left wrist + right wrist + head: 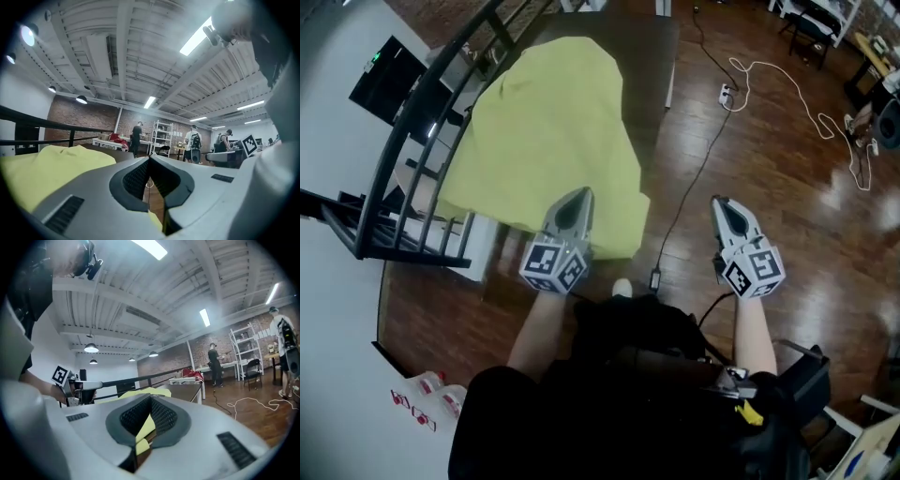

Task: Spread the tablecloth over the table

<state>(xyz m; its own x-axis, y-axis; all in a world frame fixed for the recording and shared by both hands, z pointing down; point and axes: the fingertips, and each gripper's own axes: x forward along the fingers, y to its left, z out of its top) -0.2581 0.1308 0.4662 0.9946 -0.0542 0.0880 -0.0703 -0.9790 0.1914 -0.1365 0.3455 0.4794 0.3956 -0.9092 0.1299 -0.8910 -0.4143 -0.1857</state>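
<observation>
Tablecloth (553,131) lies bunched on the bench (652,56); the far end and right strip are bare. Left hand-held gripper (578,194), above the cloth's near edge, and right hand-held gripper (721,203), over the floor, are both closed and apparently empty. Spreading is largely outstanding.

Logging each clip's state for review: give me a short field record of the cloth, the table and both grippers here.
tablecloth: yellow-green, rumpled, covers part of the table
table: dark top, right side bare
left gripper: jaws shut, above the cloth's near edge
right gripper: jaws shut, empty, over the floor
white cable: loose on floor
</observation>
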